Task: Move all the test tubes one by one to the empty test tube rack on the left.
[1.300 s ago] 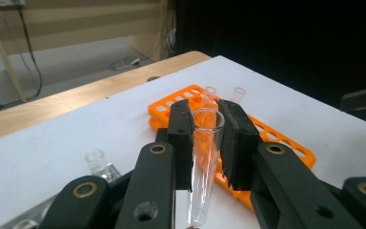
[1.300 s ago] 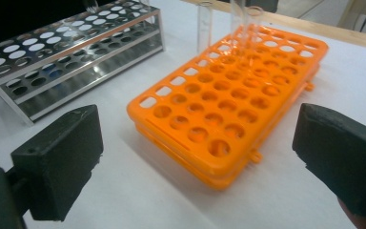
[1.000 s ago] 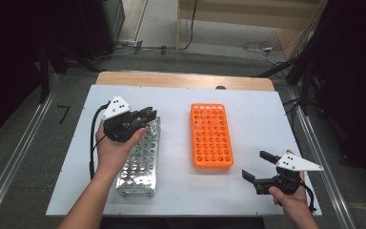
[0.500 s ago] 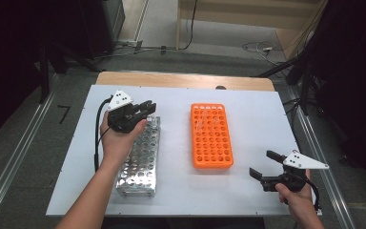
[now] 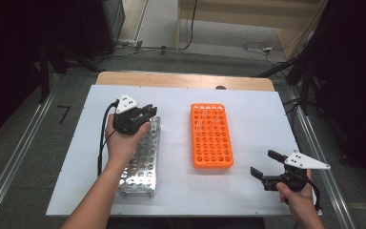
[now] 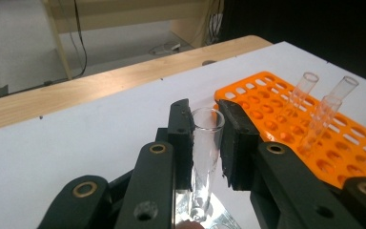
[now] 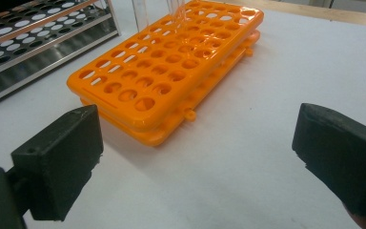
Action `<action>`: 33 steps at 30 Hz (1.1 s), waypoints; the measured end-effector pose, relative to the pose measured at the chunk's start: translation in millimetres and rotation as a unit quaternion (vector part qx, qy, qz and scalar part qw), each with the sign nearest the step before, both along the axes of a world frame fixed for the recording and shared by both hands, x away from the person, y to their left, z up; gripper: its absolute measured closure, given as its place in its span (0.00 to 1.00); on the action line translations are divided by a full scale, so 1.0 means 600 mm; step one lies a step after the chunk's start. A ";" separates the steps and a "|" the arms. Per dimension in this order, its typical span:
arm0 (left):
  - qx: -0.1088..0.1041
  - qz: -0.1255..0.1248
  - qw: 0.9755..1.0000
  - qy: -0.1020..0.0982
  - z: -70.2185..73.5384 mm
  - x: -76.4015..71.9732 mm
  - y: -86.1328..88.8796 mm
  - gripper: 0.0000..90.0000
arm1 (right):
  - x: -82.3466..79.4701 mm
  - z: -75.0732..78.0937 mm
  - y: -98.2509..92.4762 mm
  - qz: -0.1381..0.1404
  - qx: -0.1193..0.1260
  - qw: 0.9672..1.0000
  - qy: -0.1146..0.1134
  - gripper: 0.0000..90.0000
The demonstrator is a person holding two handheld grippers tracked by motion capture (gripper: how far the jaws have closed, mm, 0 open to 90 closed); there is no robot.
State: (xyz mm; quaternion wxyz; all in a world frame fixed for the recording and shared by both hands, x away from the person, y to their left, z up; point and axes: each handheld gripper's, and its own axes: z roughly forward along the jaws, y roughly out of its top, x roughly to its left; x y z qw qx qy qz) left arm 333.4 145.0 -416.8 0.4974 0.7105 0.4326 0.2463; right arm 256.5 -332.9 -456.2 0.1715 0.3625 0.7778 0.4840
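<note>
One glass tube (image 6: 205, 148) is clamped upright in the left gripper (image 5: 138, 114) above the steel rack's (image 5: 140, 167) far end; right gripper (image 5: 267, 168) gapes wide near the worktop's (image 5: 262, 114) front right corner.

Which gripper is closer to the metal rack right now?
Left. The left gripper is over the far end of the metal rack, clamped on a glass tube. The right gripper sits open past the orange rack.
</note>
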 end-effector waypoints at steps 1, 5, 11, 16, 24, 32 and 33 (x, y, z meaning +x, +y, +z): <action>0.004 -0.001 1.000 0.004 -0.003 0.000 -0.001 0.84 | 0.000 0.000 0.000 0.000 0.000 1.000 0.000 0.02; 0.005 0.010 1.000 0.021 -0.013 0.002 -0.004 0.84 | 0.001 -0.001 0.001 0.002 -0.001 1.000 0.000 0.02; 0.023 0.017 0.998 0.047 -0.022 0.004 -0.012 0.84 | 0.001 0.000 0.001 0.002 -0.001 1.000 0.001 0.02; 0.039 0.011 0.997 0.064 -0.024 0.002 -0.017 0.83 | 0.002 -0.002 0.000 -0.001 0.001 1.000 0.004 0.02; -0.012 -0.005 0.998 0.058 -0.010 -0.015 -0.003 0.57 | 0.003 -0.001 0.003 0.000 0.001 1.000 0.005 0.02; -0.053 -0.029 0.997 0.038 0.002 -0.060 0.007 0.35 | 0.003 0.003 0.009 -0.005 0.003 1.000 0.008 0.02; -0.055 -0.031 0.997 0.037 0.003 -0.067 0.009 0.31 | 0.002 0.004 0.012 -0.003 0.003 1.000 0.010 0.02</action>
